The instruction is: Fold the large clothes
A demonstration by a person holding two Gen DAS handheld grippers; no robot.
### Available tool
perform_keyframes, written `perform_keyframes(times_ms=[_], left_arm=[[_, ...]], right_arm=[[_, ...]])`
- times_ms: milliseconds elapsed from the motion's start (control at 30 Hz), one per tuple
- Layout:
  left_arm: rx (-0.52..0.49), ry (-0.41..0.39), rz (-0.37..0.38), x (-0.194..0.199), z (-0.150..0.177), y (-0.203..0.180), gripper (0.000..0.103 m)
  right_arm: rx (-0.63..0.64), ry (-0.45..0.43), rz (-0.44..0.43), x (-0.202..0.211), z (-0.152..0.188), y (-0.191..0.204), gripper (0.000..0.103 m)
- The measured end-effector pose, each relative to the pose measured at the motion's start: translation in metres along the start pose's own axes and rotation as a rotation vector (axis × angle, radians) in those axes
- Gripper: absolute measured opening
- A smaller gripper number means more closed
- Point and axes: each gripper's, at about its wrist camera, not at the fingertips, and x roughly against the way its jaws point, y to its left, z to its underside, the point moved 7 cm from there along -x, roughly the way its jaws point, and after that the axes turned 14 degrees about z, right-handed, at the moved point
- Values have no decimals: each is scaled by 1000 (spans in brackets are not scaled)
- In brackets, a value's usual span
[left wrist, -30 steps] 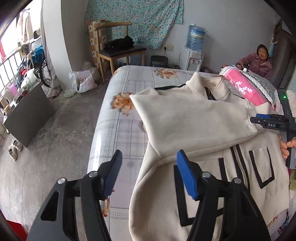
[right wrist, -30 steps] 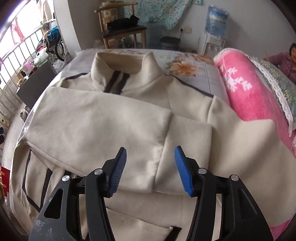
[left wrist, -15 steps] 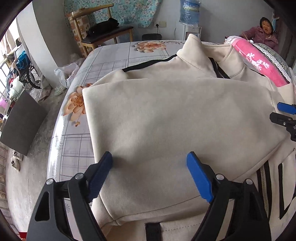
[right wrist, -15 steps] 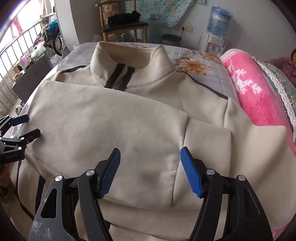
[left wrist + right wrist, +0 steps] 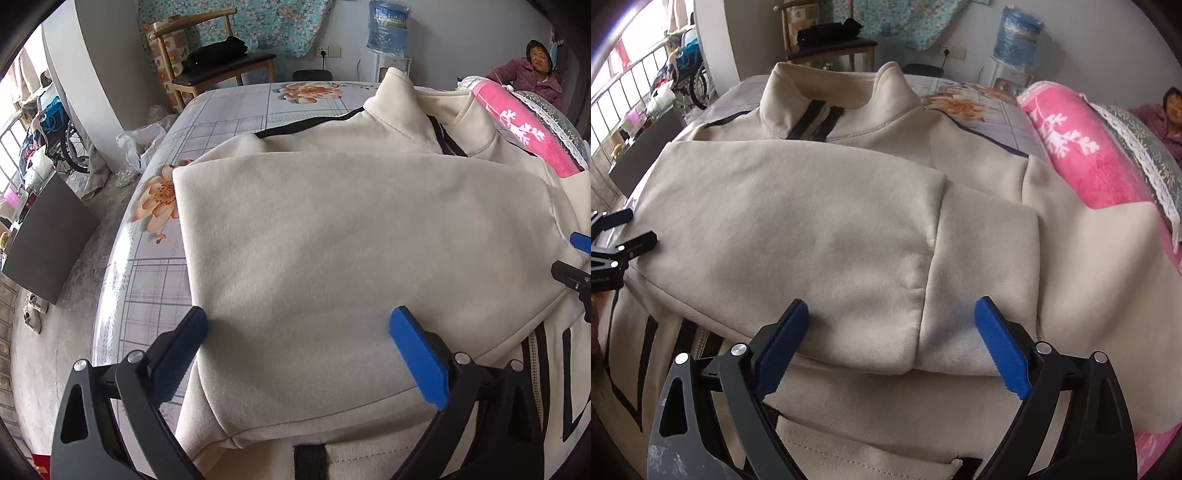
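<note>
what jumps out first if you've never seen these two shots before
A big cream jacket fills both views, spread on a floral bedsheet with its sleeves folded across the chest and its zip collar standing at the far end. Blue-padded jaws frame it: the left gripper and right gripper are both opening over the sleeves, gripping nothing. A bright pink rolled blanket lies along the jacket's right side.

Cream jacket (image 5: pixel 798 229) (sleeves folded across)

Cream jacket (image 5: pixel 798 236) fills mid-frame on the bed (image 5: pixel 990 110), sleeve folded across; right tool (image 5: pixel 890 325), jaws opening, hovers at its cuff.
</note>
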Motion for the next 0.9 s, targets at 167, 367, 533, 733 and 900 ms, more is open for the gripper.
perform_keyframes(times_ms=[167,367,533,733,900], left_arm=[[-3,-4,1,0,1,1,98],[-21,17,-26,4,-4,-2,97],[-33,-70,30,26,-12,-18,97],[-19,2,36,0,-4,-24,97],[-16,-33,43,-4,0,-23,98]], right_arm=[[12,-18,20,0,1,5,95],[29,-49,-12,3,2,2,95],[-2,-75,-9,29,5,-14,95],[-149,-104,-27,70,34,-78,95],[-319,-68,39,88,88,-160,94]])
